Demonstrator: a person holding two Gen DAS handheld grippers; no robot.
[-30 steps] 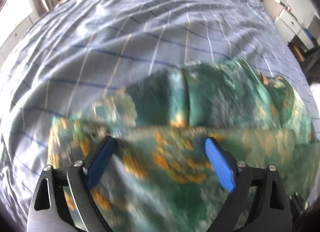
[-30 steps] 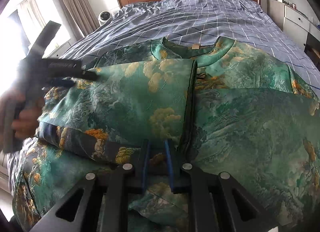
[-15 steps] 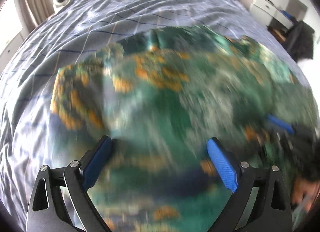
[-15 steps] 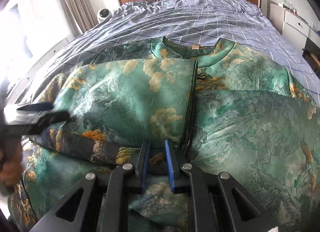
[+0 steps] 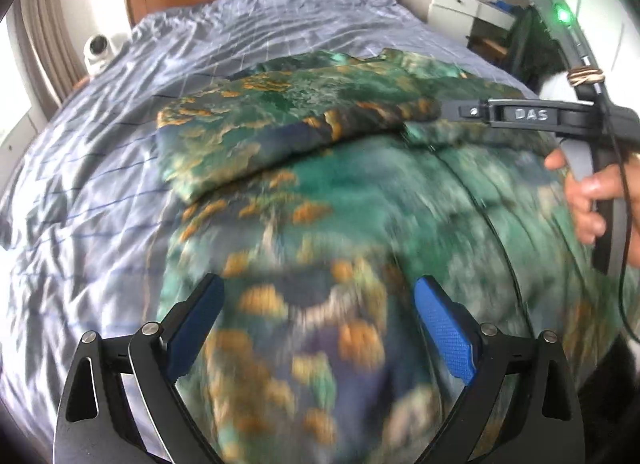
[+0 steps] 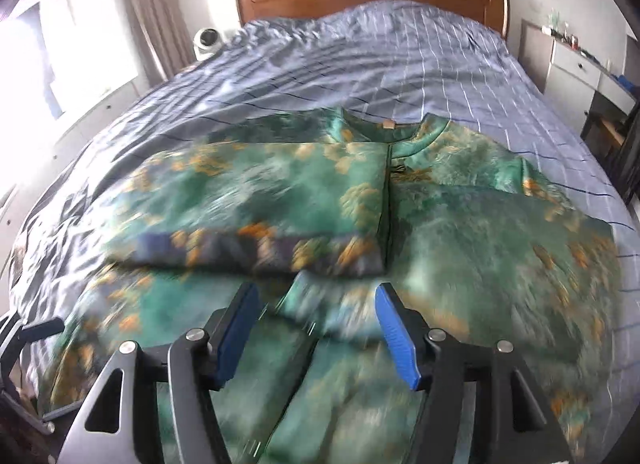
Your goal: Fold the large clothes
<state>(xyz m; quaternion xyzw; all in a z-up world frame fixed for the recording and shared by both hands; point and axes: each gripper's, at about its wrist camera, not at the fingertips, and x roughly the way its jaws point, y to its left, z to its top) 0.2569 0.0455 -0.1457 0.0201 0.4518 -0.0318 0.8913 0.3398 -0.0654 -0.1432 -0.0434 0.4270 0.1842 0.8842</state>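
Right gripper (image 6: 316, 324) has just been opening, empty above the green garment (image 6: 460, 248). Left gripper (image 5: 316, 328) open, empty. Next, take the lower hem evenly and fold toward the collar (image 6: 388, 131).

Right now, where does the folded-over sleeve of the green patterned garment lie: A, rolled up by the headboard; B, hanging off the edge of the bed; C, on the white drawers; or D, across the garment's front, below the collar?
D: in the right wrist view the folded sleeve lies flat across the front of the green garment, just below its collar.
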